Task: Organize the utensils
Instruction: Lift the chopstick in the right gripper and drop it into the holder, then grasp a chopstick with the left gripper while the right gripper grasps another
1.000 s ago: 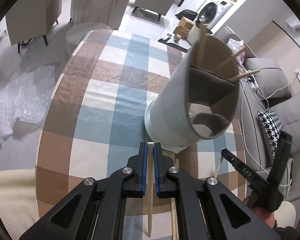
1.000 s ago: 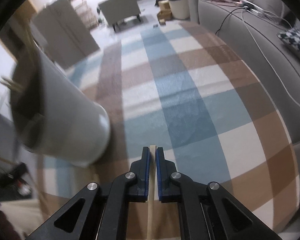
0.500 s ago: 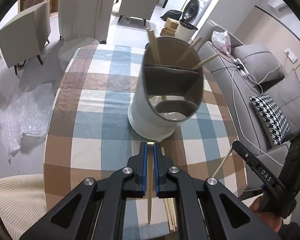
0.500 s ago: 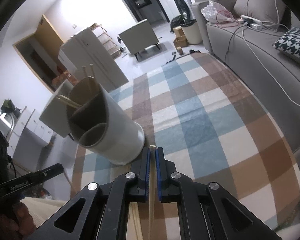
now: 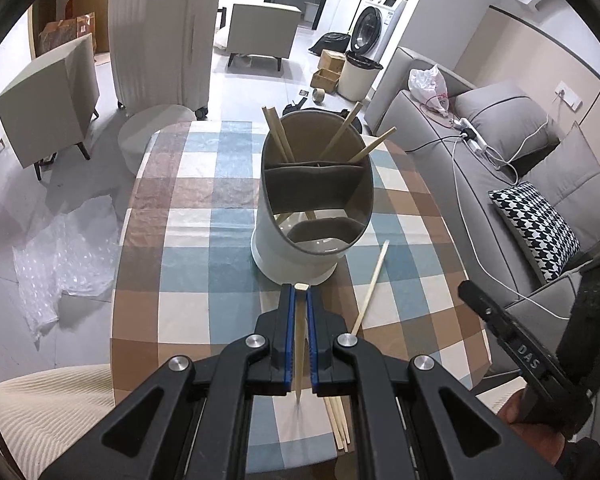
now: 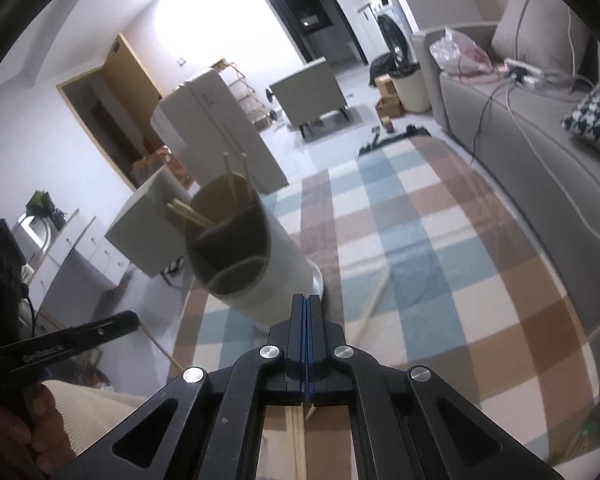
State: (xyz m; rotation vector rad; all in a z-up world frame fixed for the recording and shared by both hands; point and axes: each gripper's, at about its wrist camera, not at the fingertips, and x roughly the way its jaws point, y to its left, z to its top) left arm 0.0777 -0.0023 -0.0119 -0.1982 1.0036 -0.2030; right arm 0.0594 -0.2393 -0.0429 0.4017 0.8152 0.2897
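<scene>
A white divided utensil holder (image 5: 308, 208) stands on the checked tablecloth (image 5: 203, 240), with several wooden chopsticks (image 5: 277, 136) leaning in its back compartments. It also shows in the right wrist view (image 6: 251, 248). My left gripper (image 5: 301, 296) is shut on a wooden chopstick (image 5: 300, 344), raised just in front of the holder. My right gripper (image 6: 307, 300) has its jaws pressed together with nothing visible between them. One chopstick (image 5: 374, 280) lies loose on the cloth to the right of the holder. More chopsticks (image 5: 338, 424) lie near the table's front edge.
A grey sofa (image 5: 512, 168) with a houndstooth cushion (image 5: 540, 228) runs along the table's right side. Grey chairs (image 5: 47, 92) and a white radiator (image 5: 163, 36) stand beyond the table. Bubble wrap (image 5: 63, 256) lies on the floor at the left.
Both grippers have risen and pulled back, so the holder looks smaller. The right gripper no longer holds its chopstick; a loose chopstick now lies on the cloth beside the holder.
</scene>
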